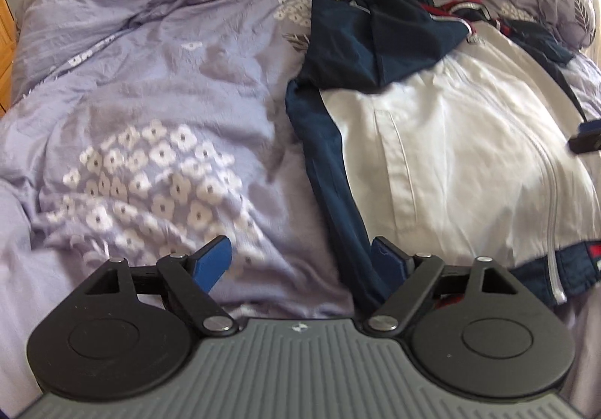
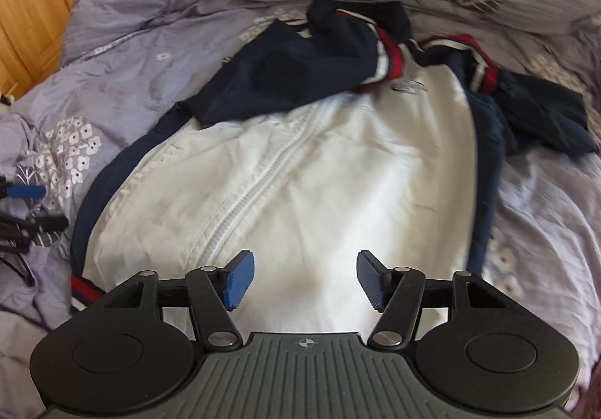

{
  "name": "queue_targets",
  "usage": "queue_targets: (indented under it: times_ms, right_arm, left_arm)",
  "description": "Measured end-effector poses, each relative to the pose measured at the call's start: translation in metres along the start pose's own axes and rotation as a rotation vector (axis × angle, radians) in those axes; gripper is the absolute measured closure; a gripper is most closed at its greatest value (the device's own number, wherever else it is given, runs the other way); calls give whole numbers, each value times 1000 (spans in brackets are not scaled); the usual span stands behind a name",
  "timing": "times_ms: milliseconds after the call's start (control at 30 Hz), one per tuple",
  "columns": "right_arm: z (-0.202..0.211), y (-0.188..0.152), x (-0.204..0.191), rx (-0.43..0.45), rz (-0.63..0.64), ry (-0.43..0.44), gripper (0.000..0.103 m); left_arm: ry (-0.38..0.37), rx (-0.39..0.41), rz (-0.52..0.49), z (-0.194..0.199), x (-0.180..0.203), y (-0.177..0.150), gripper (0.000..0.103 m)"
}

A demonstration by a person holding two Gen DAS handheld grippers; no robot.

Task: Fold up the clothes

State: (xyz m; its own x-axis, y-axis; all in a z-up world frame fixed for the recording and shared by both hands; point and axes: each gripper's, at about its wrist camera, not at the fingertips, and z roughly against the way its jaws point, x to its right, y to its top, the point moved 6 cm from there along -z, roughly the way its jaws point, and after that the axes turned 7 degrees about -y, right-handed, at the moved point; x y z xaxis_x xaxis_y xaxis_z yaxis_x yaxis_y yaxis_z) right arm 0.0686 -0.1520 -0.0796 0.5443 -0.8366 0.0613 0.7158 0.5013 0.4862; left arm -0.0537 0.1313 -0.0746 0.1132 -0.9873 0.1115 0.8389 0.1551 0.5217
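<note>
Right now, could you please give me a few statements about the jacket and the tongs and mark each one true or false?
1. The jacket lies front up on the floral duvet. True.
2. The left tongs grip the jacket's hem. False: they are open, holding nothing.
3. The right tongs are open above the white front. True.
4. The zipper is undone. False: it looks closed.
5. One navy sleeve lies across the chest. True.

left gripper (image 1: pixel 300 261) jaws spread wide, holding nothing | over jacket's navy side edge | white-and-navy jacket (image 1: pixel 450 156) lies zipped, front up, on lilac flowered duvet (image 1: pixel 150 100) | right gripper (image 1: pixel 588 137) tip at frame's right edge
</note>
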Motion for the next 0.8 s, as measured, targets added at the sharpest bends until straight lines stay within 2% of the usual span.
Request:
queue_targets:
  times_ms: [100, 133, 200, 300, 400, 500, 600, 700, 800]
  right_arm:
    - [-40, -17, 2, -58, -53, -9, 26]
    - [-51, -23, 4, -63, -88, -2, 25]
    - [-60, -29, 6, -20, -147, 22, 21]
    - [-61, -36, 4, 55, -163, 17, 16]
    - [-61, -41, 3, 104, -162, 8, 15]
    - [-61, -41, 3, 115, -170, 13, 13]
    - [-64, -38, 3, 126, -165, 14, 9]
    - [-68, -36, 4, 137, -163, 16, 6]
    - [-71, -36, 4, 145, -164, 22, 3]
  left_arm:
    - [-2, 32, -4, -3, -2, 25, 19]
    - [-7, 46, -2, -5, -2, 36, 16]
    - [-15, 74, -4, -13, -2, 62, 12]
    - [-20, 112, -35, -36, 3, 106, 11]
    - [-20, 150, -87, -70, 17, 154, 10]
    - [-19, 167, -115, -109, 39, 198, 10]
    - [-55, 165, -112, -149, 65, 236, 9]
    - [-79, 165, -97, -188, 83, 262, 6]
    - [-33, 159, -94, -228, 96, 276, 4]
